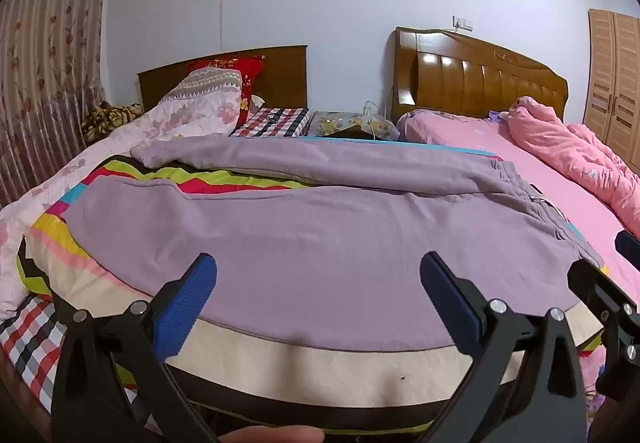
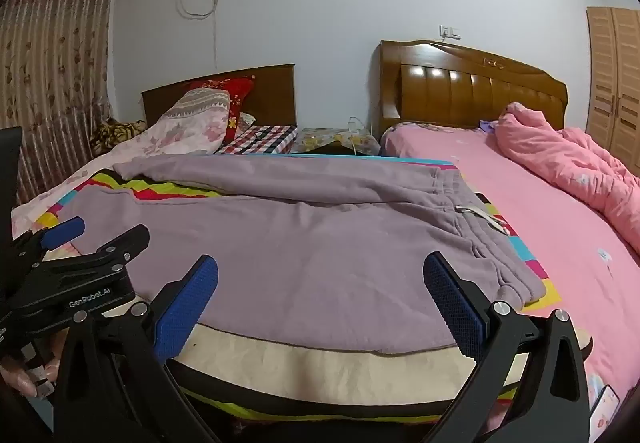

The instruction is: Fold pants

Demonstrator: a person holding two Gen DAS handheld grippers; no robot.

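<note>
Mauve sweatpants (image 1: 320,227) lie spread flat on a striped multicolour blanket (image 1: 120,171), waistband (image 2: 476,219) to the right, both legs running left. My left gripper (image 1: 318,271) is open and empty, hovering over the near leg by the front edge. My right gripper (image 2: 320,275) is open and empty, hovering over the near hip, just left of the waistband corner (image 2: 528,289). The right gripper also shows at the right edge of the left wrist view (image 1: 600,275). The left gripper shows at the left of the right wrist view (image 2: 92,239).
A pink bedsheet (image 2: 560,235) with a bunched pink quilt (image 2: 580,163) lies to the right. A floral quilt (image 1: 188,111) and pillows sit at the back left, before two wooden headboards (image 1: 480,79). A bedside table (image 1: 352,125) stands between them. A wardrobe (image 2: 616,83) stands far right.
</note>
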